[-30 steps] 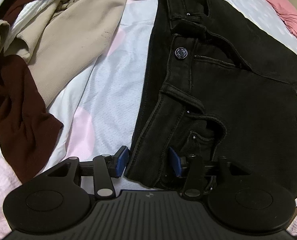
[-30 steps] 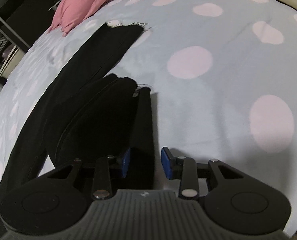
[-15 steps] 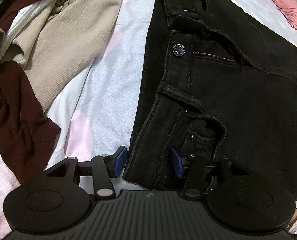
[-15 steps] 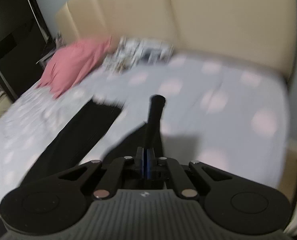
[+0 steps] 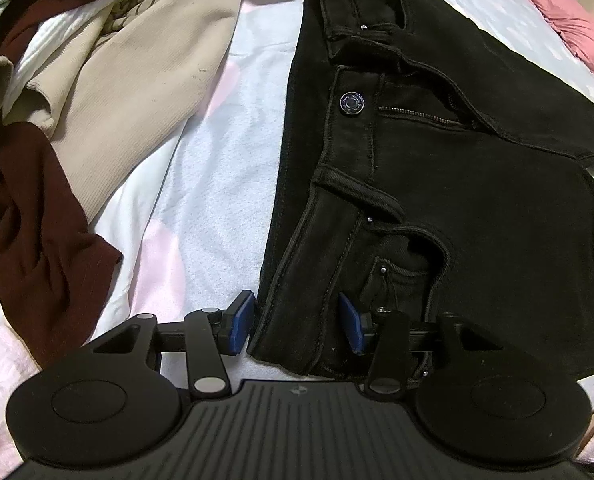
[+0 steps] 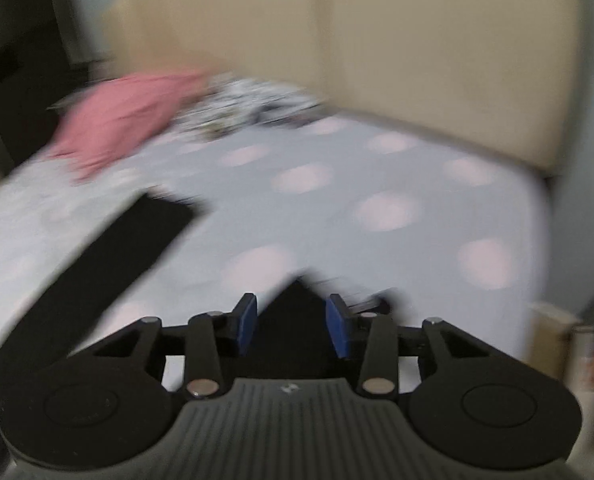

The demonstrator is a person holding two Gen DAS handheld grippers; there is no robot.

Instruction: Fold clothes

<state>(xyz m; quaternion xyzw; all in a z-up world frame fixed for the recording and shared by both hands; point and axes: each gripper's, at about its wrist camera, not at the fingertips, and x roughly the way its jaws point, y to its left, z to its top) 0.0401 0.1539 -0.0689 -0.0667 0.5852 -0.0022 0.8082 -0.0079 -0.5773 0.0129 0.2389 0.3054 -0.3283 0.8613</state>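
Black jeans [image 5: 437, 168] lie flat on the spotted bed sheet [image 5: 217, 184], waistband toward me, button and zip showing. My left gripper [image 5: 295, 320] points steeply down over the near waistband corner. Its blue pads stand apart on either side of that corner without squeezing it. In the blurred right wrist view a trouser leg [image 6: 137, 240] runs away to the left across the sheet [image 6: 377, 208]. My right gripper [image 6: 291, 320] hangs above the bed and its jaws are opening. A dark peak of jeans fabric [image 6: 293, 356] shows between the pads, which do not press on it.
A pile of clothes [image 5: 117, 80] lies left of the jeans, with a maroon garment [image 5: 37, 216] nearest. A pink pillow [image 6: 129, 116] and a patterned cloth [image 6: 249, 108] sit by the beige headboard [image 6: 337, 40]. The bed edge falls off at the right.
My right gripper shut on the trouser leg, lifted it up toward the headboard, and its jaws have now parted. The left gripper and the waistband have stayed put.
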